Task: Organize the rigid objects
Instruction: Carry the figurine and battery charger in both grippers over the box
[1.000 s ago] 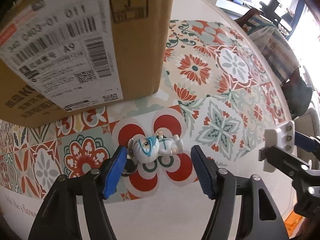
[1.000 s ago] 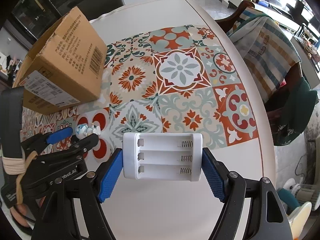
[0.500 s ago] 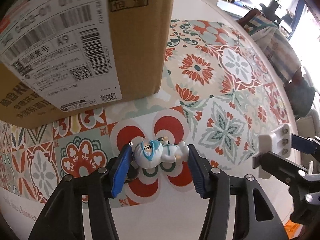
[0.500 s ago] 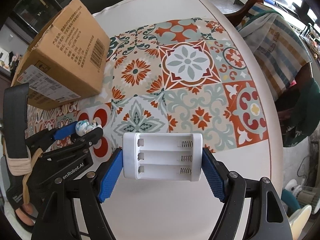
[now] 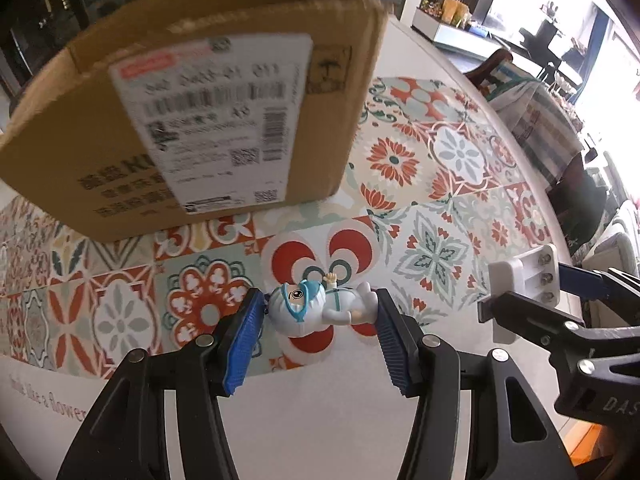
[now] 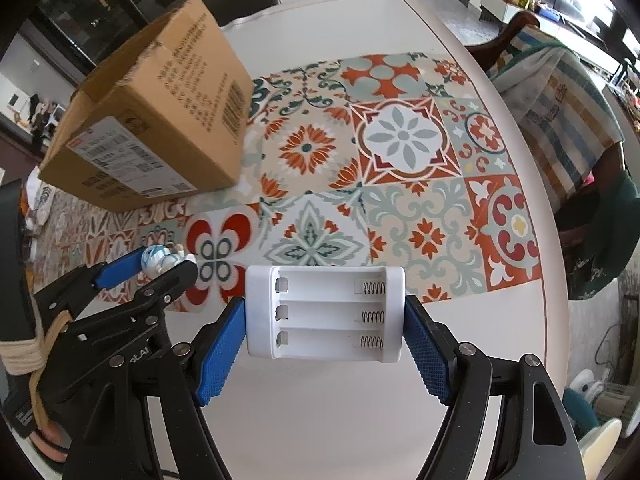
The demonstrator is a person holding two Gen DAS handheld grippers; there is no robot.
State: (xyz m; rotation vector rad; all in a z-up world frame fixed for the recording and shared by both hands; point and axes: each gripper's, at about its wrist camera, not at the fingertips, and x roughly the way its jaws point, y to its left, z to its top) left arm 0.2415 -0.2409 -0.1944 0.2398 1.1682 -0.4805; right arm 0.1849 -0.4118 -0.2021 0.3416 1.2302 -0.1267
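The big cardboard box (image 5: 192, 120) fills the upper left of the left wrist view. A second ago only its side and label showed there. Now its top edge and open mouth show too, so the left gripper has come up higher. The box sits on a table (image 6: 360, 400) with a bright tile-pattern mat (image 6: 400, 184).

The left gripper (image 5: 318, 316) sits at the bottom middle of its view. A second ago its blue pads stood wide, one on each side of the little toy. Then they squeezed in. Now they are closed tight on the small white and blue toy figure (image 5: 316, 308), one pad on its head and one on its feet. In the right wrist view, at the middle left, the toy looks lifted off the mat.

The right gripper (image 6: 324, 320) sits at the bottom middle of its view. Its pads pinch the white battery holder (image 6: 324, 314), the same as before. The holder has three empty slots with small springs.

So both hands are now full. I think the next job is to carry both things over to the open box and drop them in. The toy is small and round, so it could slip.
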